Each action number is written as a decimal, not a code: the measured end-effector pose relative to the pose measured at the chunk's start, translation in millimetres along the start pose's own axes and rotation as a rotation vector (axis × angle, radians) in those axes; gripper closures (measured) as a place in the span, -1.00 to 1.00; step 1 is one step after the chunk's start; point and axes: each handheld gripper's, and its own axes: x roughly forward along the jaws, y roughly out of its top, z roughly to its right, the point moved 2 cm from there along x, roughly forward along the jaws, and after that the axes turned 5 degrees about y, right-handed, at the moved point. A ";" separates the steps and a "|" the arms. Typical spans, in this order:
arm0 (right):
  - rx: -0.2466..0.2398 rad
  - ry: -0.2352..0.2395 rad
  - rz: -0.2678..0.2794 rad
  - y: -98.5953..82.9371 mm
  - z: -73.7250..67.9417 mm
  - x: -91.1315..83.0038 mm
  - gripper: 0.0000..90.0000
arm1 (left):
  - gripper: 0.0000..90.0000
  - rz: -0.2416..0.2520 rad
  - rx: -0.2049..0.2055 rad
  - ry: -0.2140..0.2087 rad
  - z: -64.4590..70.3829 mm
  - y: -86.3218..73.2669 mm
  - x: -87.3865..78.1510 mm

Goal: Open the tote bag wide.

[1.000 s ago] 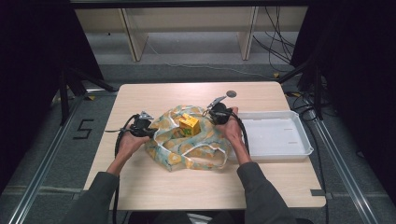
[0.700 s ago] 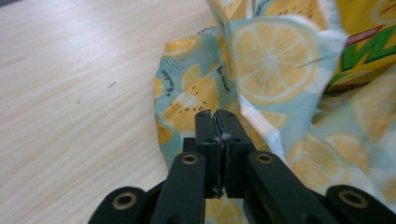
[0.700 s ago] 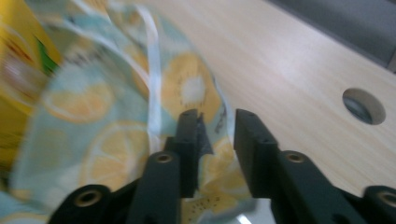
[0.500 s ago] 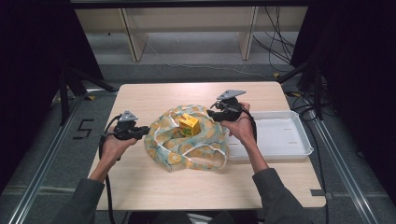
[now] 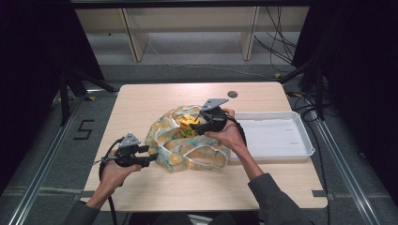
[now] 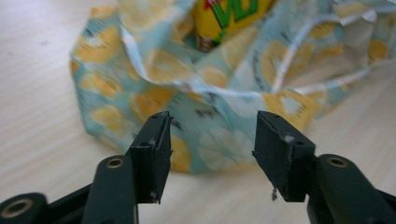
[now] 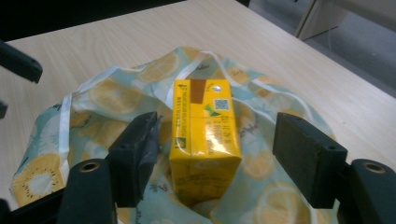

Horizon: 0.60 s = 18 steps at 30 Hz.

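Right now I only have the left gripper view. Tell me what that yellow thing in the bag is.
Observer: It is a yellow carton, standing in the open lemon-print bag.
Operator: Give me the other gripper.
Observer: The right gripper straddles the carton, with its fingers open, one on either side.
Operator: Report what lies beyond the bag.
Observer: A white tray lies on the table beside the bag, on the right gripper's side.
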 end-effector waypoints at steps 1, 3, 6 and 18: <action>-0.003 -0.008 0.013 -0.3 -0.3 2.8 -0.36 | -0.07 -0.009 -0.009 -0.003 2.8 -3.1 -0.6; 0.005 0.004 0.001 -0.5 -1.0 4.8 -0.41 | -0.14 -0.002 -0.033 0.000 7.6 -9.1 -0.9; 0.003 0.010 -0.005 -0.8 -1.6 9.2 -0.46 | -0.21 -0.015 -0.038 -0.004 11.2 -16.3 -4.0; -0.023 0.024 -0.015 -2.7 0.1 26.7 -0.52 | -0.42 -0.037 -0.022 0.005 31.9 -33.5 -9.5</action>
